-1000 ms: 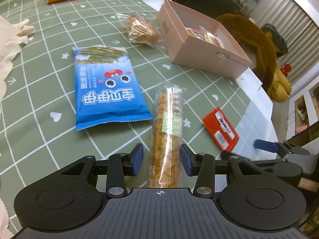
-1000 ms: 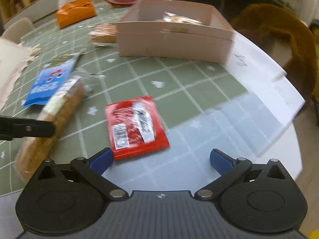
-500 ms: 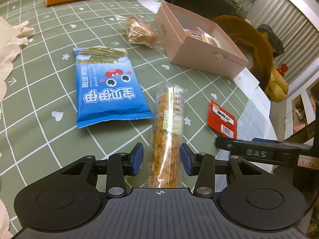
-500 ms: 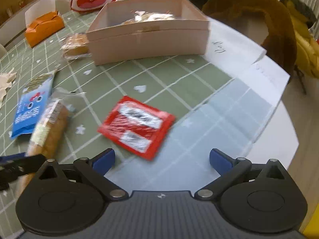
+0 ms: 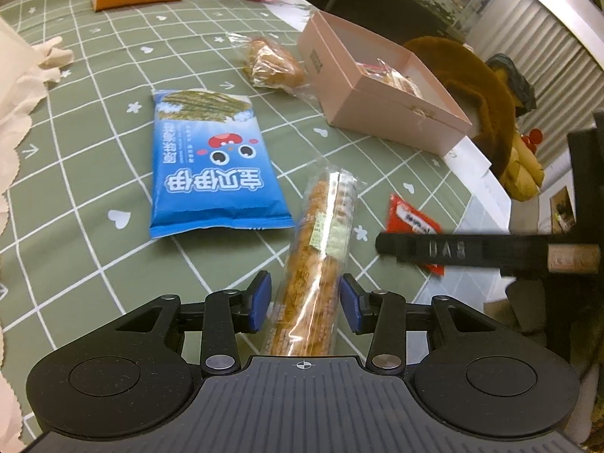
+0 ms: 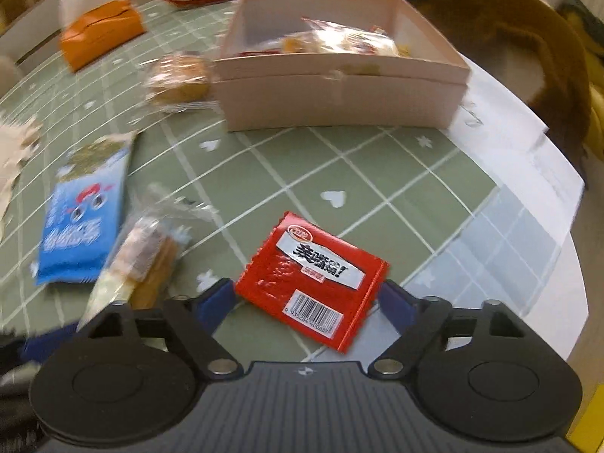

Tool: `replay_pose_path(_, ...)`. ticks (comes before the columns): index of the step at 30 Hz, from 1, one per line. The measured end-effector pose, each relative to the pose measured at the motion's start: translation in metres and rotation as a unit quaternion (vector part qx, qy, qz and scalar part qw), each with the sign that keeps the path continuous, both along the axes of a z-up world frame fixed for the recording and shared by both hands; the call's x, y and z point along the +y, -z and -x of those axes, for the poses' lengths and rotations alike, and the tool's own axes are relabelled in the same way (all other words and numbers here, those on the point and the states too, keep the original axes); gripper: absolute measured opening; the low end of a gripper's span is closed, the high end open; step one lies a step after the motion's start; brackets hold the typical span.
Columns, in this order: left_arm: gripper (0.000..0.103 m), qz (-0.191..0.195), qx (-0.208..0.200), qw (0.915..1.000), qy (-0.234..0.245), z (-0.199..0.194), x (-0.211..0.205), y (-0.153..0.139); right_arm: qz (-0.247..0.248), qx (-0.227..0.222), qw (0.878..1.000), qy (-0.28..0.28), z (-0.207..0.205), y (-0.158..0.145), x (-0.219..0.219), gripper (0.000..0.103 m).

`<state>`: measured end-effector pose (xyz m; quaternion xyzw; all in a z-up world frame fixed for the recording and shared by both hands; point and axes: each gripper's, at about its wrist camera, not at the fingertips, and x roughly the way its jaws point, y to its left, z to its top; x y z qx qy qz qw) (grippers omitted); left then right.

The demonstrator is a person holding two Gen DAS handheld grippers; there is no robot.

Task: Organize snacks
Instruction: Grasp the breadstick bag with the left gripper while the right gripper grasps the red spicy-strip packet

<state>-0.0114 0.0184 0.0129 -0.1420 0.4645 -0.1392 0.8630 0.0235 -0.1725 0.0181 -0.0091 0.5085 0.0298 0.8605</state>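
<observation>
**Ana:** Green checked tablecloth (image 5: 75,173) with white hearts, the pink box (image 6: 339,98) at the far side already holding a few wrapped snacks. Where do the two tongs stand?

**Ben:** The left gripper (image 5: 304,300) straddles the long biscuit roll (image 5: 321,249), whose long axis runs straight away from it, so the pads (image 5: 260,302) face its sides. The jaws are closing, the clear wrapper between them, but a sliver of gap shows on each side; no pinch yet.

**Ana:** And the other one?

**Ben:** The right gripper (image 6: 305,300) has the red sachet (image 6: 313,279) lying flat and skewed between its spread fingers, its near corner pointing at the camera. Those jaws are closing too, not yet pressing. Each hand is nearest its own snack; the box lies ahead of both.

**Ana:** Any writing?

**Ben:** The sachet carries a barcode and bold Chinese characters on a silver band. The blue packet (image 5: 211,166) beside the roll shows large Chinese characters, upside down from the left view. The right tool's arm reads "DAS".
</observation>
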Motion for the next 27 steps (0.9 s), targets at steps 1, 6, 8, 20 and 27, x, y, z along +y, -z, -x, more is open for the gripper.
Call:
replay_pose_path(1,0.044,-0.002,-0.001,1.0,0.002,-0.001,-0.002,0.0,0.001,0.0,1.0,-0.012,0.003,0.0,0.0,0.083)
replay_pose_path(6,0.044,-0.02,-0.009,0.9994,0.026,-0.006,-0.014,0.0,0.001,-0.005,0.998,-0.059,0.018,-0.001,-0.007,0.083)
replay_pose_path(8,0.044,-0.024,-0.01,0.999,0.036,-0.007,-0.018,-0.001,0.0,-0.007,0.997,-0.073,0.023,0.0,-0.012,0.084)
replay_pose_path(20,0.044,-0.07,-0.024,0.9953,0.062,-0.001,-0.035,-0.002,-0.001,-0.019,0.996,-0.086,0.047,0.004,-0.034,0.095)
replay_pose_path(27,0.037,-0.078,-0.027,0.995,0.056,0.003,-0.035,-0.002,-0.001,-0.019,0.996,-0.081,0.051,0.004,-0.052,0.095)
